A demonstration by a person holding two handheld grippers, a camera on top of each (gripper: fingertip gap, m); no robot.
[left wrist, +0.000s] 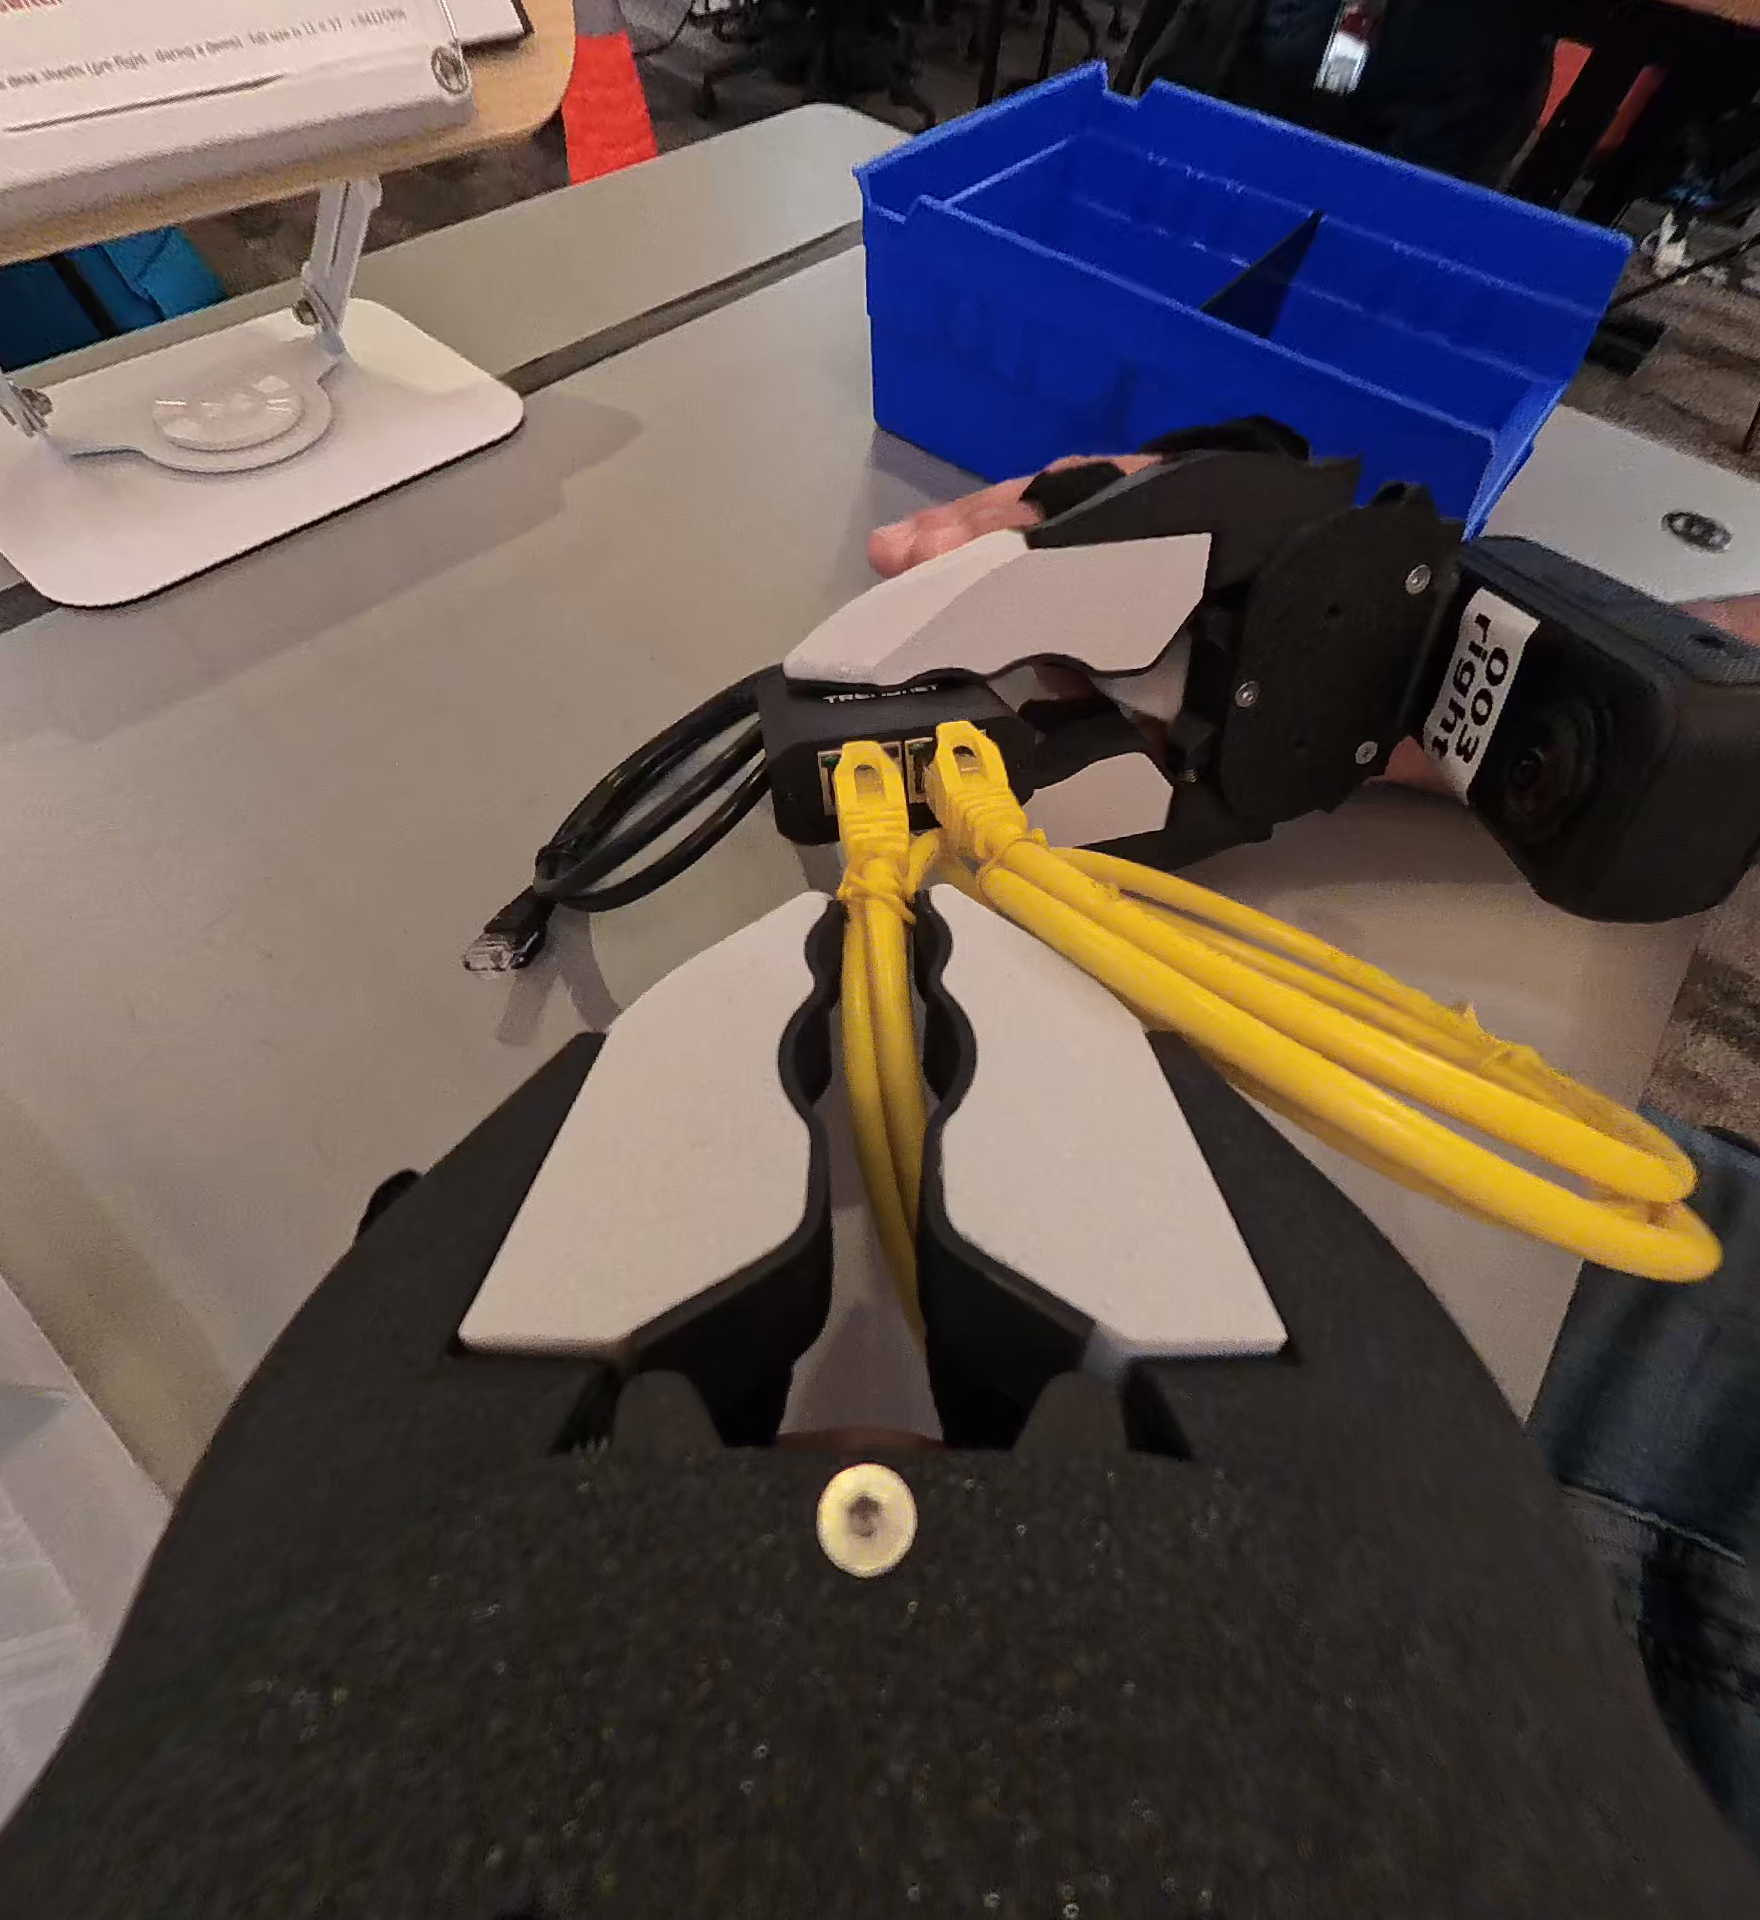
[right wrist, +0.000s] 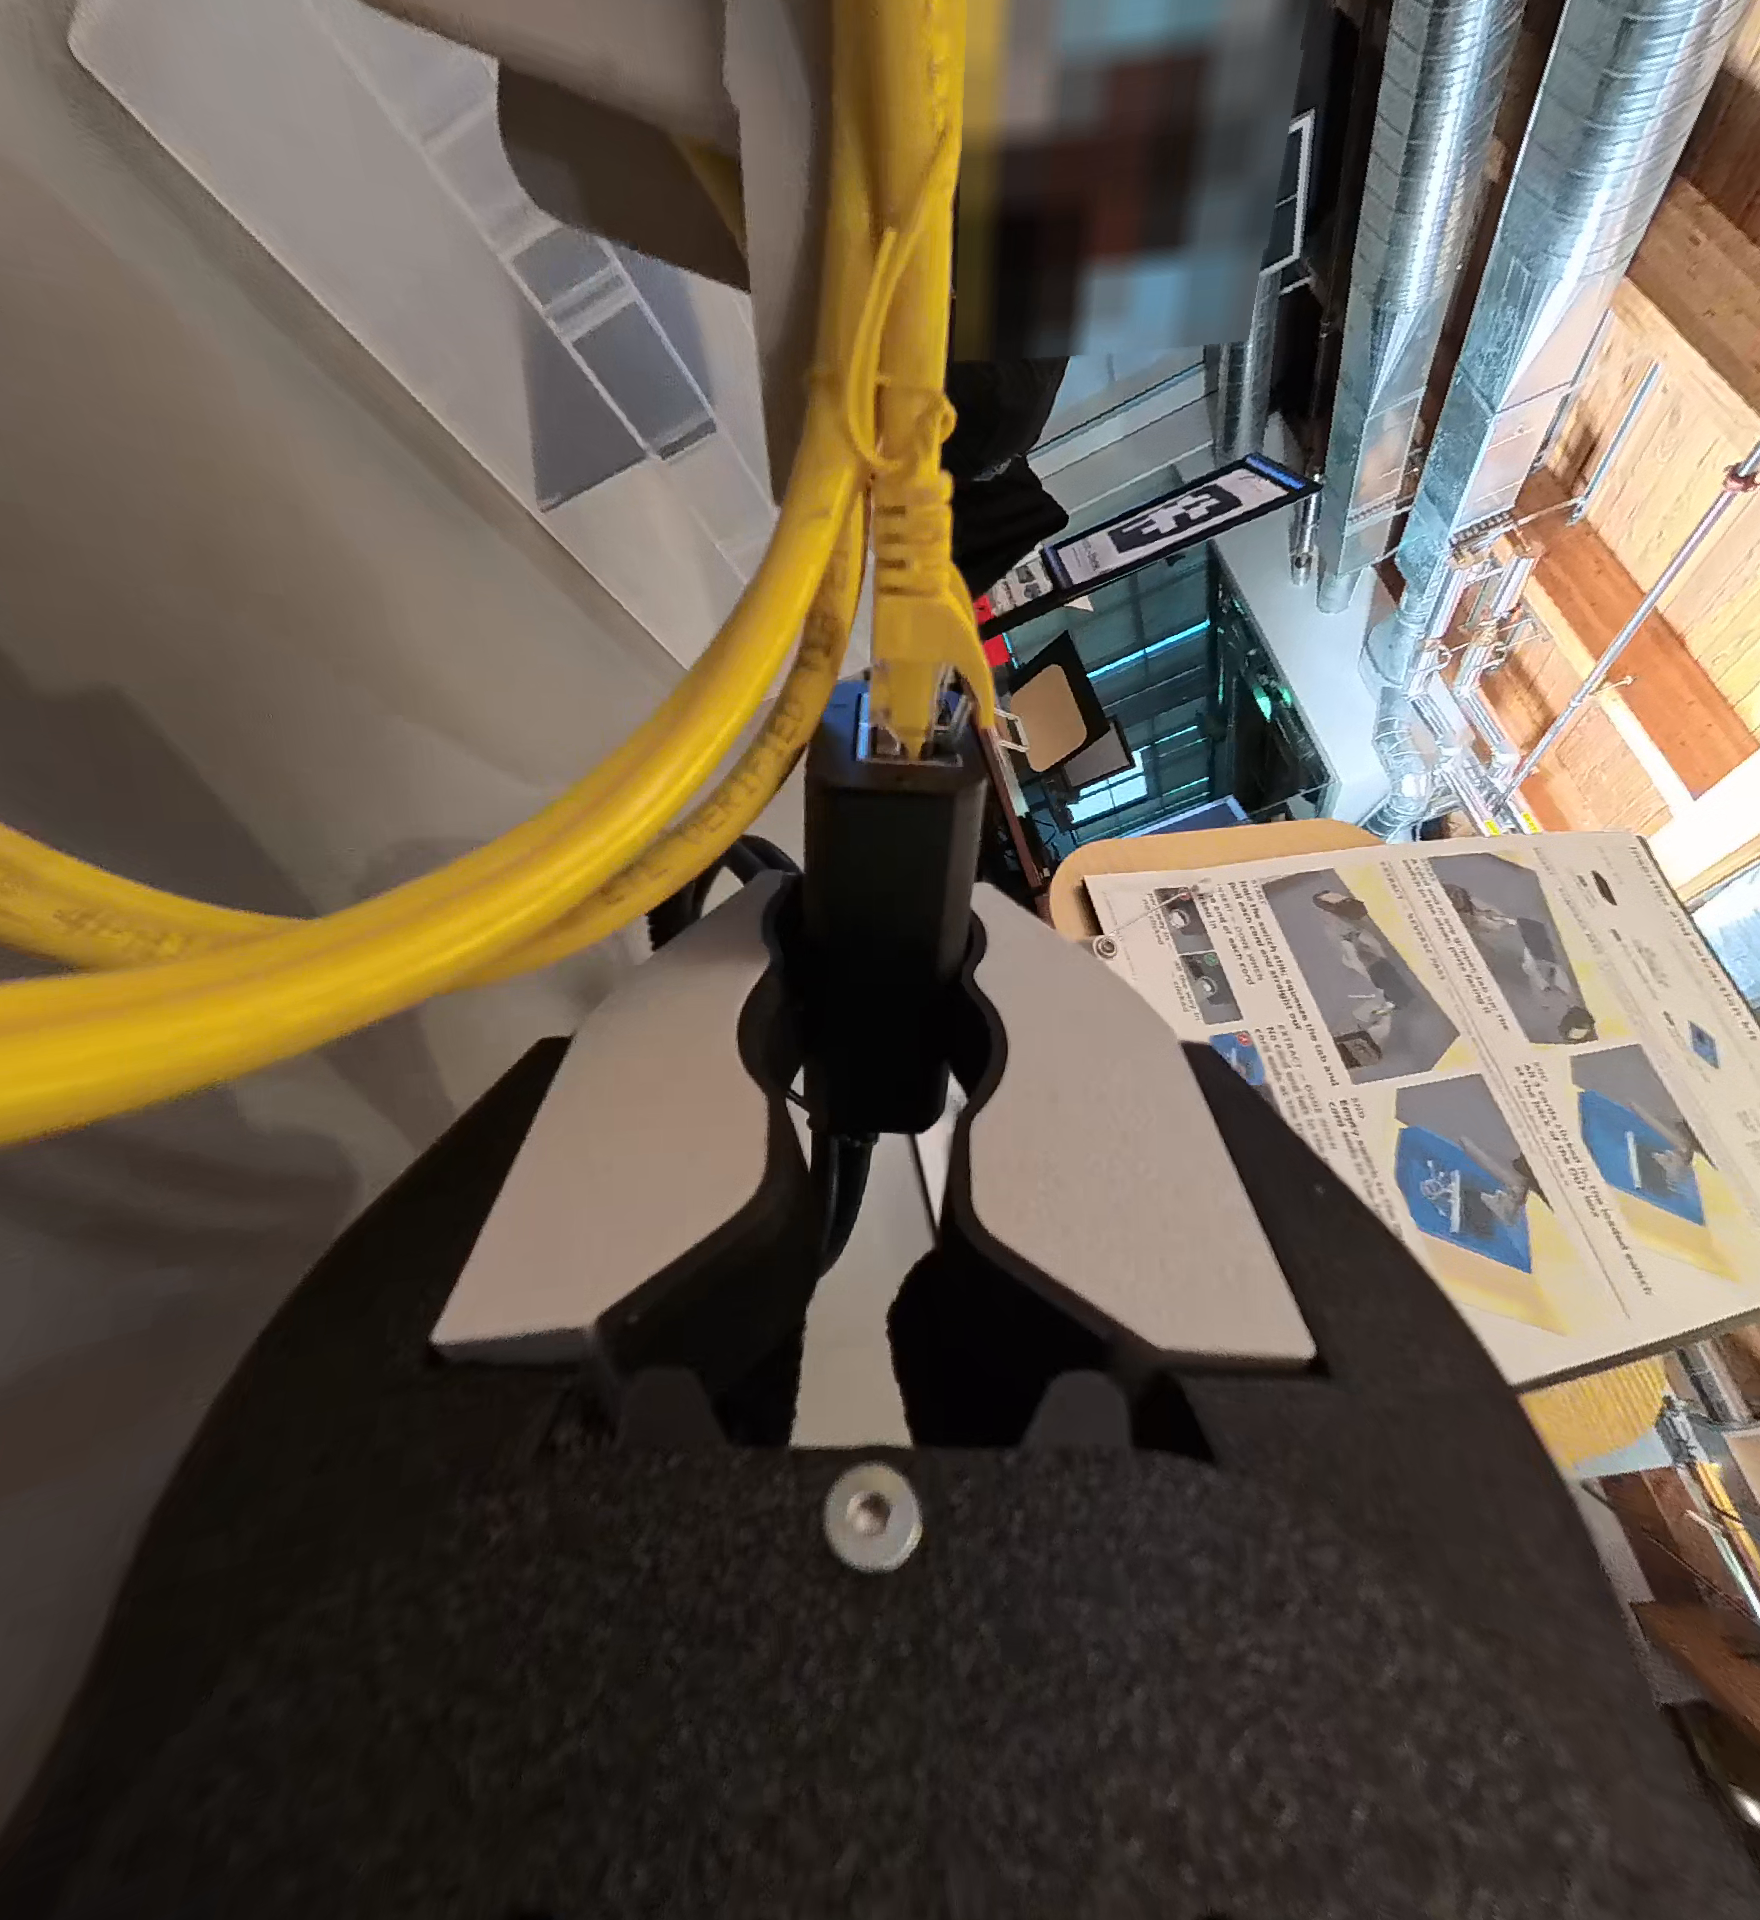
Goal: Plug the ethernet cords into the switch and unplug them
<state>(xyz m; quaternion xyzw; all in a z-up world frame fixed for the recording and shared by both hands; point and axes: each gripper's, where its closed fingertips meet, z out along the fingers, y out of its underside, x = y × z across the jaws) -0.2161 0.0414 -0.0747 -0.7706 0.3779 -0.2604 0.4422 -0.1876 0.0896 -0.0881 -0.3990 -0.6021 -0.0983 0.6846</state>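
Left gripper (left wrist: 876, 914) jaws clamp yellow cord (left wrist: 881, 1039) just behind its plug, cord axis straight into switch (left wrist: 886, 748), which right gripper (right wrist: 881, 935) jaws hold near surface's right edge.

The switch (left wrist: 891, 764) sits on the table (left wrist: 336, 727), two cords (left wrist: 969, 790) plugged into its near face. A bin (left wrist: 1219, 301) stands behind it, a stand (left wrist: 221, 457) far left. A loose cable (left wrist: 637, 821) lies left of the switch (plug nearest).
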